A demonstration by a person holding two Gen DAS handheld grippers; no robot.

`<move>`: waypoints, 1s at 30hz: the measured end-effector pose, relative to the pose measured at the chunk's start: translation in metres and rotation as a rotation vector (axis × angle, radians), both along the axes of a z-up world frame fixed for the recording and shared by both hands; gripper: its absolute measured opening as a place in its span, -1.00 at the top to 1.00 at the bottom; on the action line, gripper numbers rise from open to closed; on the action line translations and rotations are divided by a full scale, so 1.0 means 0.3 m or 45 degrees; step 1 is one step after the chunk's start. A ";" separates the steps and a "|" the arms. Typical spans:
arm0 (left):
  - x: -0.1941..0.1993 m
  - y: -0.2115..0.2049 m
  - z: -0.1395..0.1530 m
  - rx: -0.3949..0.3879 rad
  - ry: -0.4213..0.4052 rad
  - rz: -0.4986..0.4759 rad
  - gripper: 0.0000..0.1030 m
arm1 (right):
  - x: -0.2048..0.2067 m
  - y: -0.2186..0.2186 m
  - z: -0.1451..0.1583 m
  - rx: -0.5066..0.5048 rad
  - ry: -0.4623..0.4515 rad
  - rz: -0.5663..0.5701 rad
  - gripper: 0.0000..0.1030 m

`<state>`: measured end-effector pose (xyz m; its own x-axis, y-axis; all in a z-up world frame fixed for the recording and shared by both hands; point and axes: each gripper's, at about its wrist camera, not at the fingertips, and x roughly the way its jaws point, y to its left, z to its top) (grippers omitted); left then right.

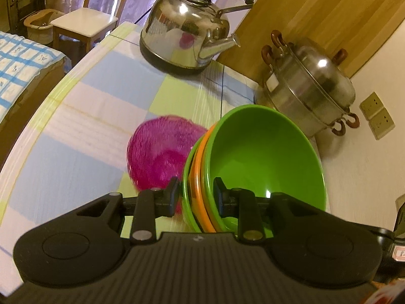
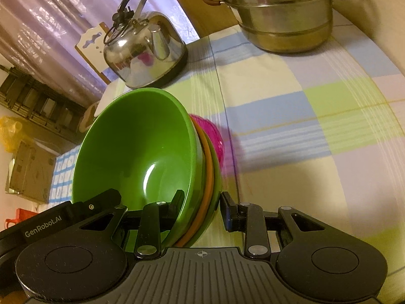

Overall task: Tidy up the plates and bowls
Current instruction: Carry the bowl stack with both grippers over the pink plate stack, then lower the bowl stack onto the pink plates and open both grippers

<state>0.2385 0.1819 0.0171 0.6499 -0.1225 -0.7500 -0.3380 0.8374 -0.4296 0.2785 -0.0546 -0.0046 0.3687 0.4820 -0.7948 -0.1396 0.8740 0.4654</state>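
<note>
A nested stack of bowls hangs tilted above the table: a green bowl (image 1: 265, 157) (image 2: 136, 152) on the inside, an orange bowl (image 1: 200, 157) (image 2: 208, 167) around it and another green one outermost. My left gripper (image 1: 196, 192) is shut on the stack's rim on one side. My right gripper (image 2: 202, 207) is shut on the rim on the opposite side. Behind and below the stack a pink bowl (image 1: 157, 157) (image 2: 215, 139) shows blurred over the checked tablecloth (image 1: 88, 126) (image 2: 303, 126). Whether the pink bowl touches the stack I cannot tell.
A steel kettle (image 1: 187, 27) (image 2: 144, 50) stands at the table's far end. A tiered steel steamer pot (image 1: 311, 86) (image 2: 283, 12) stands by the wall with its sockets (image 1: 377, 116). Beyond the table are a white chair (image 1: 83, 22) and a bed (image 1: 20, 58).
</note>
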 end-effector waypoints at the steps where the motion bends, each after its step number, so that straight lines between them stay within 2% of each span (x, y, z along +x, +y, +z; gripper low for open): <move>1: 0.021 0.010 -0.002 0.004 0.002 0.000 0.52 | 0.020 0.010 -0.001 -0.001 0.002 0.001 0.41; 13: 0.167 0.124 -0.093 0.036 0.061 0.021 0.53 | 0.202 0.140 -0.096 -0.006 0.065 0.044 0.41; 24: 0.217 0.164 -0.188 0.047 0.095 0.017 0.52 | 0.256 0.181 -0.198 -0.007 0.108 0.051 0.41; 30: 0.218 0.172 -0.241 0.022 0.096 0.018 0.51 | 0.264 0.179 -0.239 -0.007 0.121 0.044 0.41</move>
<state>0.3040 0.2334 -0.0554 0.5932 -0.1000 -0.7988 -0.3809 0.8393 -0.3879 0.3578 -0.0010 -0.0764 0.2747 0.4888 -0.8281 -0.1251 0.8720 0.4732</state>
